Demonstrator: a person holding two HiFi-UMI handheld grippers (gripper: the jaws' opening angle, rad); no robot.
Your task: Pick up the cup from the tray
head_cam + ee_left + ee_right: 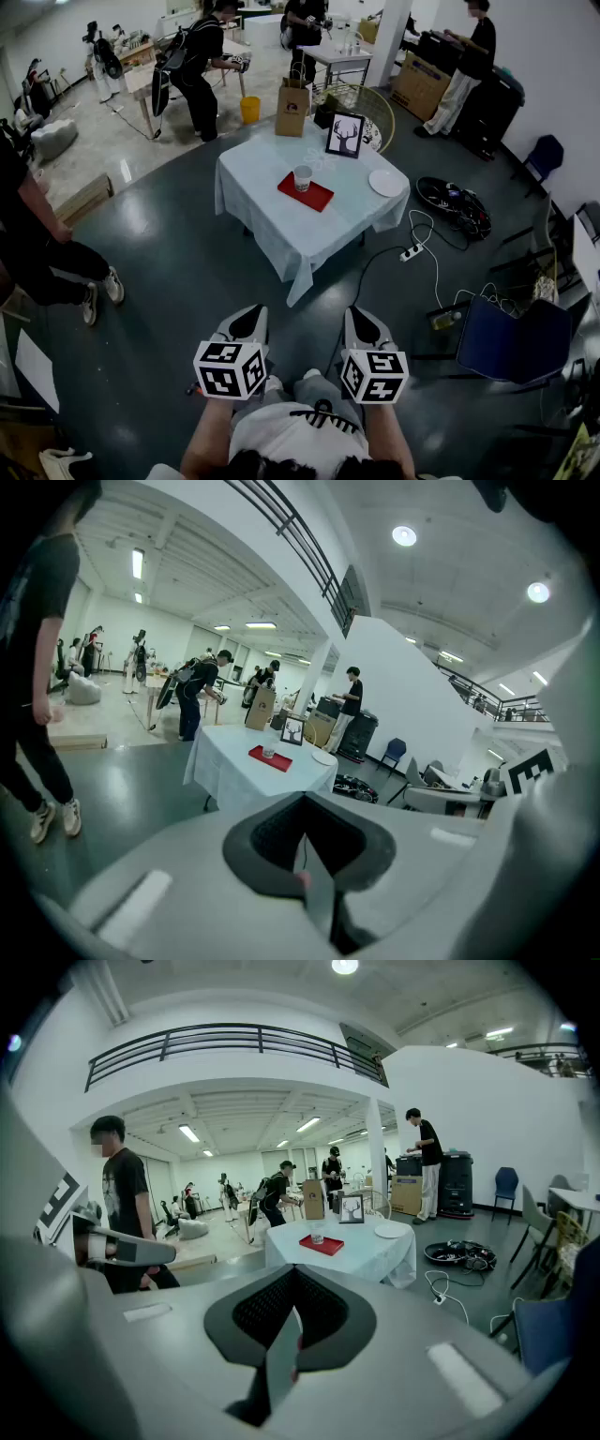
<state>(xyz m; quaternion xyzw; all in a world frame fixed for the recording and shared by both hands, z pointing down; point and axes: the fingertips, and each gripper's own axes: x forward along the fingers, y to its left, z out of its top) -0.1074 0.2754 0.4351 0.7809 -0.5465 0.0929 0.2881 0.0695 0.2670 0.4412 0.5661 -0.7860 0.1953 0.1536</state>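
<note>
Your left gripper point(249, 322) and right gripper point(364, 324) sit side by side at the lower centre of the head view. Each has its jaws pressed together with nothing between them. The small pale cup point(303, 178), possibly clear plastic, stands upright on the flat red rectangular tray point(319, 198) in the upper centre. The tray lies on the white-clothed surface point(281, 234), well apart from both grippers. A framed deer picture point(345, 134) stands beyond the tray.
</note>
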